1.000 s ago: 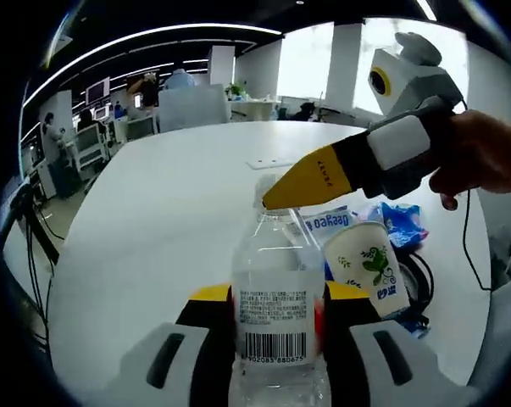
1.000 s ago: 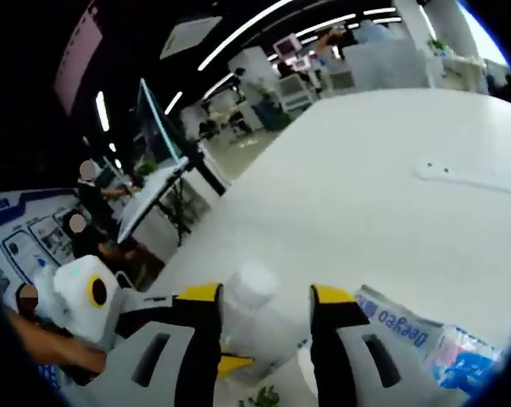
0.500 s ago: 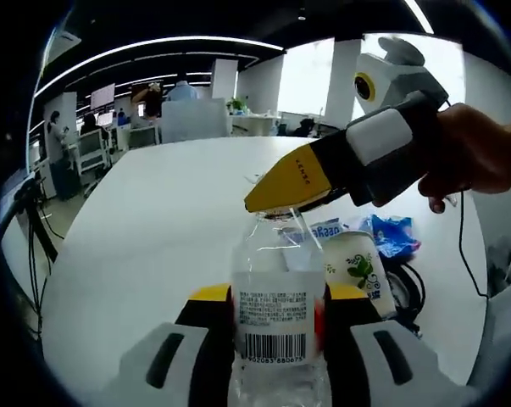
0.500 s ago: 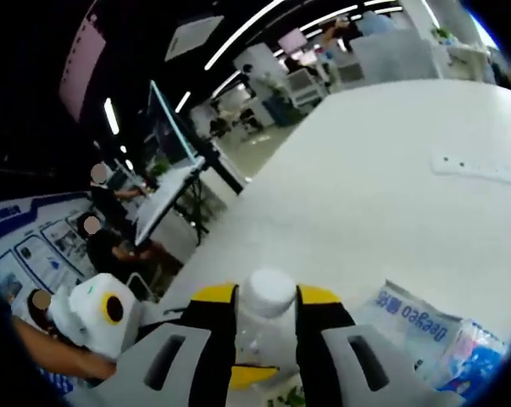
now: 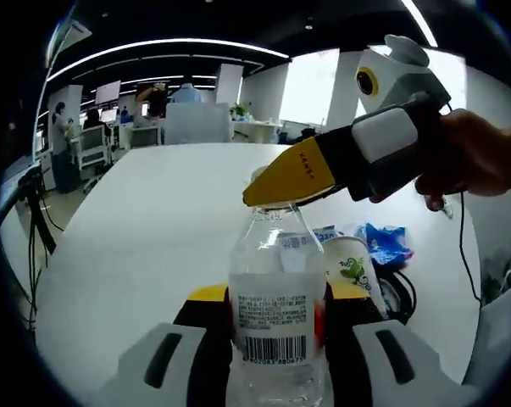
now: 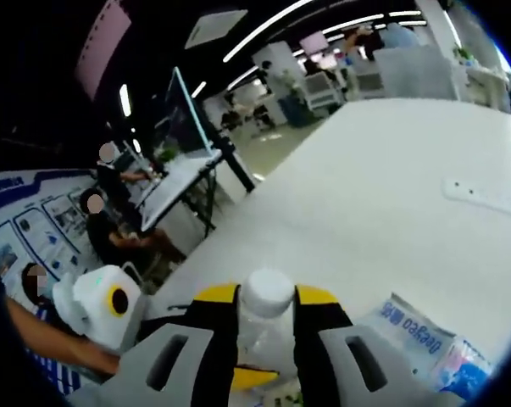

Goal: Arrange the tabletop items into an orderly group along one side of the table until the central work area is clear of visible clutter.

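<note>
A clear plastic water bottle with a barcode label stands upright between the jaws of my left gripper, which is shut on its body. My right gripper comes in from the right, held by a hand, and its yellow jaws clamp the bottle's white cap. In the right gripper view the right gripper is shut on that cap, with the left gripper below at the left. A paper cup with a green leaf print stands just right of the bottle.
On the white table behind the cup lie a white-and-blue packet and a blue wrapper. A black cable coils at the right. Chairs, desks and people are beyond the far edge.
The right gripper's jaws closed from either side of the cap onto it. Both views have shifted slightly with the hands; the bottle stays held in the left gripper.
</note>
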